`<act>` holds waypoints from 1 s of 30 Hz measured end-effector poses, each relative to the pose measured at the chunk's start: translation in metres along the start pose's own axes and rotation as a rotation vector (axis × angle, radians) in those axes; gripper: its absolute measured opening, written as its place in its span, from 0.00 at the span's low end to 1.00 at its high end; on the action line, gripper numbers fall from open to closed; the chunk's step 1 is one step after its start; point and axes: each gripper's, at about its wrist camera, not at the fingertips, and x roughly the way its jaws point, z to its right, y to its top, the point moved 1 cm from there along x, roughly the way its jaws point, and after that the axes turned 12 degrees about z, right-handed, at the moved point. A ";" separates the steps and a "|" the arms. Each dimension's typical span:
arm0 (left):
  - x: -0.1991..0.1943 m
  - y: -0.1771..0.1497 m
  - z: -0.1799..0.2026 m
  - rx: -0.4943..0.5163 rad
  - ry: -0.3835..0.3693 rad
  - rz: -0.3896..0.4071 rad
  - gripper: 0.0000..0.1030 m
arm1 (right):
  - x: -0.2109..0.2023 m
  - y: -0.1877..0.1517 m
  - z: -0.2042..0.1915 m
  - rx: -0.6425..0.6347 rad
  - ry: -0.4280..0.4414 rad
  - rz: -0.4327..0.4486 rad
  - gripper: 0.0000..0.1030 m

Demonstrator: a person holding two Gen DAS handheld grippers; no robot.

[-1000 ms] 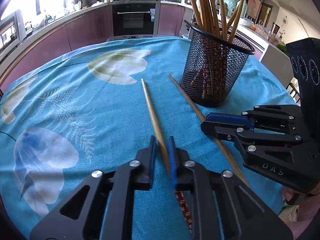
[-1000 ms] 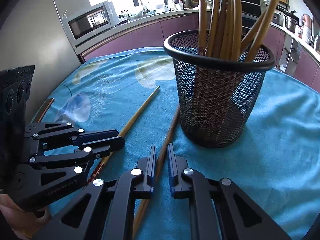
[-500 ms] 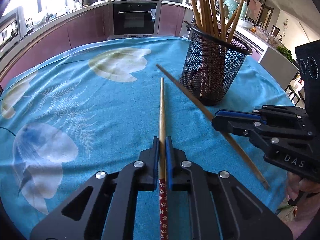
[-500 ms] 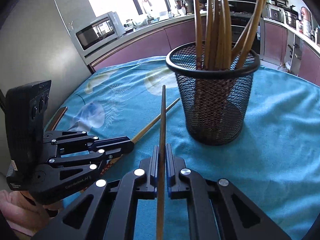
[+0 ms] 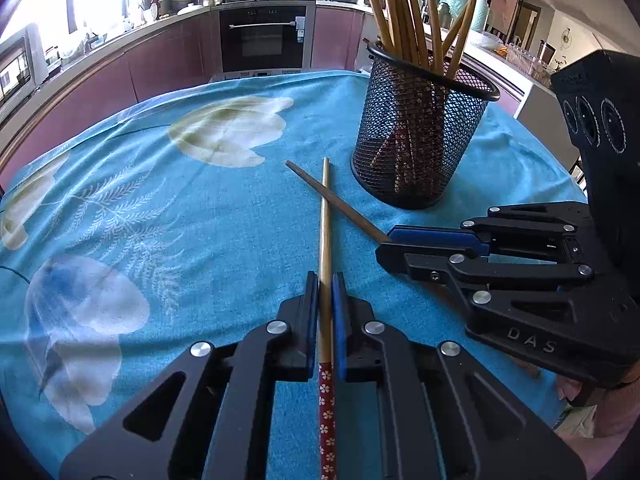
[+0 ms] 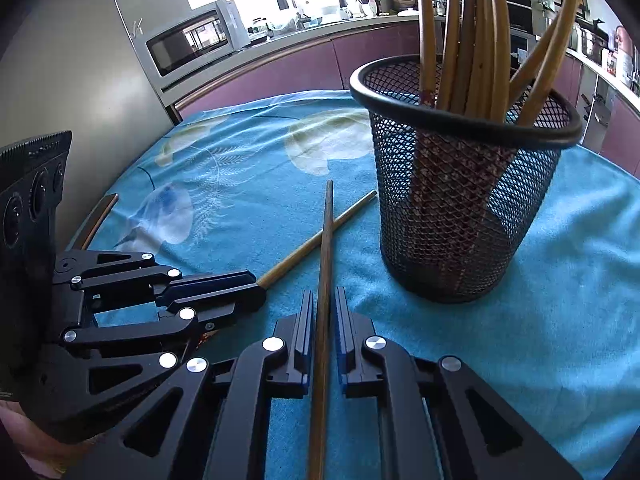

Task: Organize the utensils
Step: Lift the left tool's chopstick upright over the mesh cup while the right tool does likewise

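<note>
My left gripper (image 5: 325, 280) is shut on a pale wooden chopstick (image 5: 326, 216) with a red flowered handle, which points straight ahead over the blue tablecloth. My right gripper (image 6: 323, 296) is shut on a darker chopstick (image 6: 326, 240). The dark chopstick (image 5: 352, 212) crosses over the pale chopstick (image 6: 320, 240), just left of a black mesh holder (image 5: 420, 140) with several chopsticks standing in it. In the left wrist view the right gripper (image 5: 384, 248) sits to the right. In the right wrist view the left gripper (image 6: 256, 288) sits to the left, and the mesh holder (image 6: 460, 200) stands at upper right.
A blue floral tablecloth (image 5: 160, 208) covers the round table. A chair back (image 6: 96, 220) shows at the table's left edge. Kitchen counters, an oven (image 5: 264, 36) and a microwave (image 6: 192, 40) stand beyond the table.
Both chopsticks lay askew on the cloth with the jaws around them. Now each is clamped in line with its fingers, and the two have swung together until they cross.
</note>
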 end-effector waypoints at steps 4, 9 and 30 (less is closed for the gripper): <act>0.001 0.001 0.000 -0.003 0.003 -0.001 0.08 | 0.001 0.001 -0.002 -0.014 -0.011 0.004 0.06; 0.000 0.001 0.001 -0.007 0.008 0.000 0.07 | -0.006 0.000 0.003 0.013 0.009 0.026 0.06; -0.040 0.018 0.005 -0.030 -0.046 0.090 0.07 | -0.061 0.014 0.008 0.058 0.064 0.169 0.05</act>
